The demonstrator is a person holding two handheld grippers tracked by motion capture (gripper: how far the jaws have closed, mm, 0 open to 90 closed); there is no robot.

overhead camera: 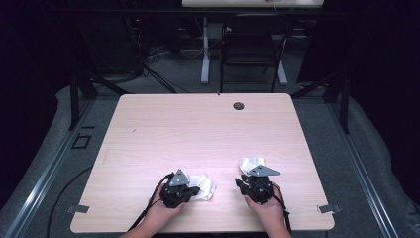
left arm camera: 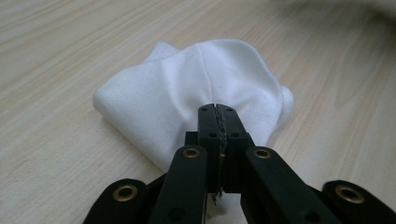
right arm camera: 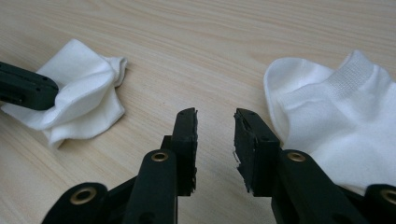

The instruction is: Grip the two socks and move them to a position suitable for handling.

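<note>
Socks, two small white ones, lie on the wooden table (overhead camera: 198,124), close to the edge where the person sits. One white sock (overhead camera: 204,187) is bunched up on the left. The left gripper (overhead camera: 190,190) has its two black jaws pressed together on a fold of this sock. In the left gripper view the cloth (left arm camera: 196,88) puffs up in front of the closed jaws, and the rest of it rests on the wood.

The other sock (overhead camera: 251,163) lies a bit to the right and a little farther from the person. The right gripper (overhead camera: 246,181) sits just beside it, and its jaws are spread apart with nothing between them. In the right gripper view this sock (right arm camera: 336,112) lies to the right of the open jaws, touching the side of one jaw. Its ribbed cuff edge points away from the camera. Bare wood shows between the two jaws.

The two socks do not touch. A strip of bare table lies between them.

Behind the socks the table is wide open all the way to the far edge. A small dark round hole (overhead camera: 238,105) sits near that far edge. Both hands rest at the near edge of the table.
</note>
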